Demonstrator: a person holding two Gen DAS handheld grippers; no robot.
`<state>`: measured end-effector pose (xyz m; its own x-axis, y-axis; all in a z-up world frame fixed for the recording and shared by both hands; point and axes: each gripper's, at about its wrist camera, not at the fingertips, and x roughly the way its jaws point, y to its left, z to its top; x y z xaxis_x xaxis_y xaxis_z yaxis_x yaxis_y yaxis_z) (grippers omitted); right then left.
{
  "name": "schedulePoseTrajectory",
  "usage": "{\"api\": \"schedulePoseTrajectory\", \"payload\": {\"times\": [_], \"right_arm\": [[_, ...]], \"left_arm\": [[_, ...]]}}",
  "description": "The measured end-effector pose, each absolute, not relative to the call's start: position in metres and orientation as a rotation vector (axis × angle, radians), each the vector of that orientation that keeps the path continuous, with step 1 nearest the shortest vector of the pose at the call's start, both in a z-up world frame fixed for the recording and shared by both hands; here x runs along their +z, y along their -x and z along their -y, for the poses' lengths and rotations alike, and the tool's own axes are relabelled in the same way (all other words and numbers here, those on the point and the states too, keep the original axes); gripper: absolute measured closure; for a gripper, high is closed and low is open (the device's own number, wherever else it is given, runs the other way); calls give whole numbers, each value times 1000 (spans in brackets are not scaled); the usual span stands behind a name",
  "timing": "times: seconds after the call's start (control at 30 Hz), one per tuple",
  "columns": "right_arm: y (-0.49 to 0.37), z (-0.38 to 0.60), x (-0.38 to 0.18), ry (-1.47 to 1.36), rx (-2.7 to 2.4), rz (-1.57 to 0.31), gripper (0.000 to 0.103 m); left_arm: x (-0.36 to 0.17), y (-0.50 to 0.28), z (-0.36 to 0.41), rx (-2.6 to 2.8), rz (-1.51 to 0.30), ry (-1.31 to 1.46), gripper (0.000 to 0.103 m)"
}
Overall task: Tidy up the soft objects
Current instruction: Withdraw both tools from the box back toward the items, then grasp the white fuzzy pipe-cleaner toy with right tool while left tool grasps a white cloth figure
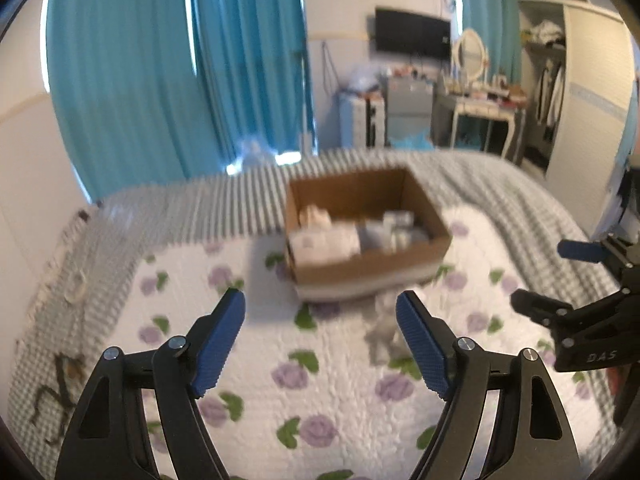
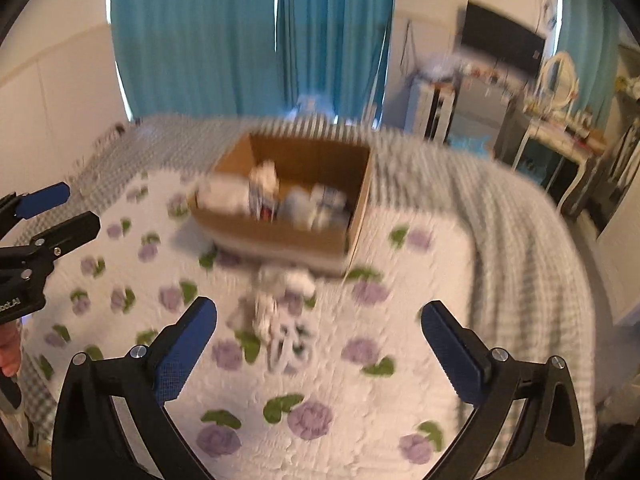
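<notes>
A bed point(image 2: 500, 240) with a floral quilt point(image 2: 360, 400) fills both frames. At centre a box point(image 2: 280, 236), already holding soft items, is seen. Just below it, mid-frame, a small pale toy point(image 2: 286, 280) lies blurred. Both the right gripper point(image 2: 318, 344) and left gripper point(image 1: 320, 340) are held wide and empty. With the toy touching the box, the box could be nudged or quilt pinched instead.

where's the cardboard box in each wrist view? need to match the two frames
Left wrist: cardboard box sits just above centre on the floral quilt, beyond the open left gripper.
Right wrist: cardboard box sits above centre, slightly left, beyond the open right gripper.
Shared landmark: the teal curtains behind the bed.
</notes>
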<state>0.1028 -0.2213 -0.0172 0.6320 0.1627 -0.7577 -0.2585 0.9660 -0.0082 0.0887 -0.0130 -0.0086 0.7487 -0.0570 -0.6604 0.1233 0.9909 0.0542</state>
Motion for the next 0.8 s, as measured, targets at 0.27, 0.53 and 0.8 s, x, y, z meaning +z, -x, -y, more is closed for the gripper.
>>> {"api": "schedulePoseTrajectory", "payload": {"times": [0.27, 0.53, 0.8], "right_arm": [[-139, 222, -113, 109, 266, -1025, 4], [-164, 211, -163, 106, 319, -1123, 35], [-160, 209, -154, 91, 379, -1092, 77]], "left_arm": [[-91, -117, 19, -99, -869, -85, 24], [-136, -136, 16, -114, -958, -88, 24], [-138, -136, 19, -125, -983, -84, 24]]}}
